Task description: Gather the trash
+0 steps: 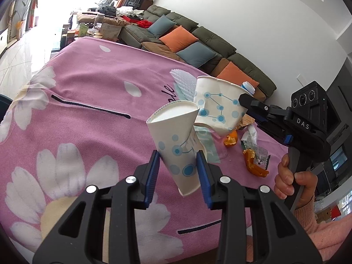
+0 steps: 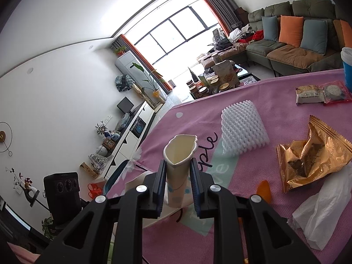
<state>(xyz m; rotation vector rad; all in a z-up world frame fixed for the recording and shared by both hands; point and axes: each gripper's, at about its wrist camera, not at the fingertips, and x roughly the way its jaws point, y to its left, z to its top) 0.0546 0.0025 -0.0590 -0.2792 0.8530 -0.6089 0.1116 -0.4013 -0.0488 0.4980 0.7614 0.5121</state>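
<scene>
My left gripper (image 1: 177, 156) is shut on a squashed white paper cup with blue dots (image 1: 178, 143), held above the pink flowered tablecloth (image 1: 88, 88). My right gripper (image 2: 177, 169) is shut on a second crushed paper cup (image 2: 176, 165), also seen in the left wrist view (image 1: 216, 105) just above and right of the first cup. The right gripper body (image 1: 297, 123) shows at the right of the left wrist view. Trash lies on the table: a white foam net (image 2: 243, 127), a gold snack wrapper (image 2: 312, 156), a white tissue (image 2: 323, 211) and orange peel (image 1: 253, 162).
Two packaged snacks (image 2: 319, 92) and a blue-and-white bottle (image 2: 347, 68) sit at the far right of the table. A green sofa with cushions (image 1: 187, 35) runs behind the table. A cluttered coffee table (image 2: 220, 74) stands beyond it. A white TV cabinet (image 2: 129, 132) lines the left wall.
</scene>
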